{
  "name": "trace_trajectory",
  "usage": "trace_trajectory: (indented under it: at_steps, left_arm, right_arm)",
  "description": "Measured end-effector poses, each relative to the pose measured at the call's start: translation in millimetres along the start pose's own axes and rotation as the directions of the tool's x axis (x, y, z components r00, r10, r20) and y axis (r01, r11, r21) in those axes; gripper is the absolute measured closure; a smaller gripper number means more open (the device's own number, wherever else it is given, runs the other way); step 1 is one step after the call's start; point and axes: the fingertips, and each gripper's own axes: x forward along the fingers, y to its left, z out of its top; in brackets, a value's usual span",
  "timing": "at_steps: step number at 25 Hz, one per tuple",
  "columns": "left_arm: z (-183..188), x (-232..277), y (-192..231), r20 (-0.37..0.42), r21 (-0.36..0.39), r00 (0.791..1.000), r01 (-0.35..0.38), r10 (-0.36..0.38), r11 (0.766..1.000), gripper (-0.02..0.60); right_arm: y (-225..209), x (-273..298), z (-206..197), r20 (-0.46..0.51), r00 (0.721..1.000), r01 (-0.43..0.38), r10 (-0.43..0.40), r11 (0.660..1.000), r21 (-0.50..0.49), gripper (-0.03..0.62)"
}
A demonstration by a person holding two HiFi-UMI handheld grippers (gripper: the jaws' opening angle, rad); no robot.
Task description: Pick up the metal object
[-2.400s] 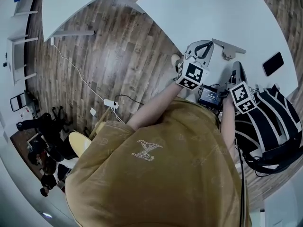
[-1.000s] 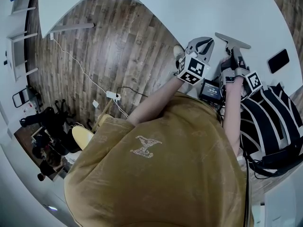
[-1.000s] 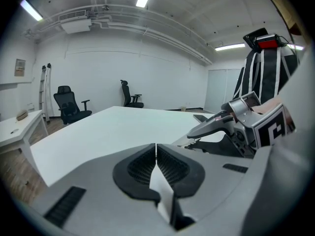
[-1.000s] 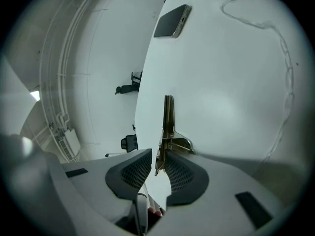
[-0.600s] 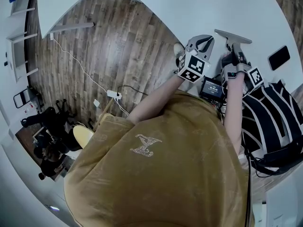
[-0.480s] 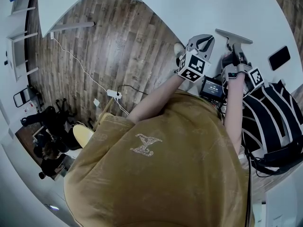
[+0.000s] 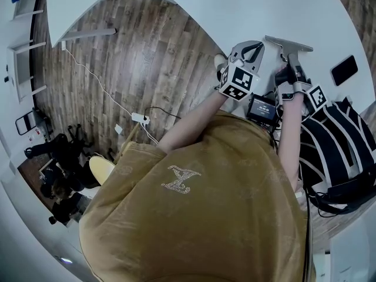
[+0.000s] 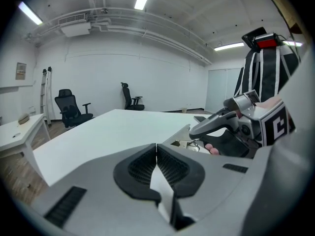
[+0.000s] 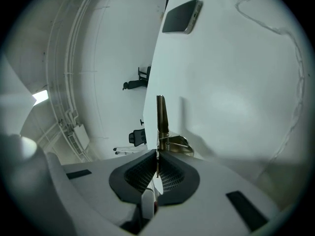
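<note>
The metal object [image 7: 288,44] is a flat grey plate with a small spring part. My right gripper [image 7: 290,63] is shut on its near end. In the right gripper view the metal object [image 9: 161,119] stands edge-on out of my right gripper [image 9: 157,156], and its shadow falls on the white table [image 9: 236,82]. To the left, my left gripper [image 7: 251,49] sits over the table edge, shut and empty. The left gripper view shows my left gripper [image 8: 156,149] with its pads pressed together, and the right gripper [image 8: 231,127] beside it with the metal object [image 8: 181,134].
A dark phone [image 7: 342,70] lies on the white table [image 7: 264,10] to the right; the right gripper view also shows the phone [image 9: 181,16]. A black-and-white backpack [image 7: 335,151] sits at the near right. Wooden floor [image 7: 135,69] lies to the left. Office chairs [image 8: 74,107] stand far off.
The metal object lay on the table 2.4 s ago with my right gripper short of it. The right gripper moved forward and closed on it. Over the last half second almost nothing moved.
</note>
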Motion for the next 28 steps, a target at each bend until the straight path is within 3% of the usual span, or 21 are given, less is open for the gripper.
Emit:
trace_trajectory:
  at_steps: [5,11,19,28]
  left_arm:
    - [13.6,-6.4,9.5,0.033,0.007,0.999,-0.034,0.034,0.999,0.584]
    - [50.7,-24.7,25.2,0.124,0.019,0.989,-0.088,0.085,0.996,0.584]
    - [121.1,-54.5,37.1,0.276,0.026,0.952,-0.147,0.134,0.989,0.584]
    - [160.5,-77.5,39.2,0.371,0.043,0.917,-0.178,0.150,0.983,0.584]
  right_arm:
    - [22.6,-0.7,-0.6,-0.008,0.998,-0.058,0.057,0.998,-0.039,0.586]
    - [73.1,-9.0,-0.4,-0.001,0.983,-0.185,0.186,0.976,-0.115,0.585]
    - [135.5,-23.5,-11.0,-0.027,0.938,-0.346,0.347,0.922,-0.176,0.586]
    - [170.1,-41.6,-19.8,-0.050,0.885,-0.464,0.464,0.865,-0.193,0.586]
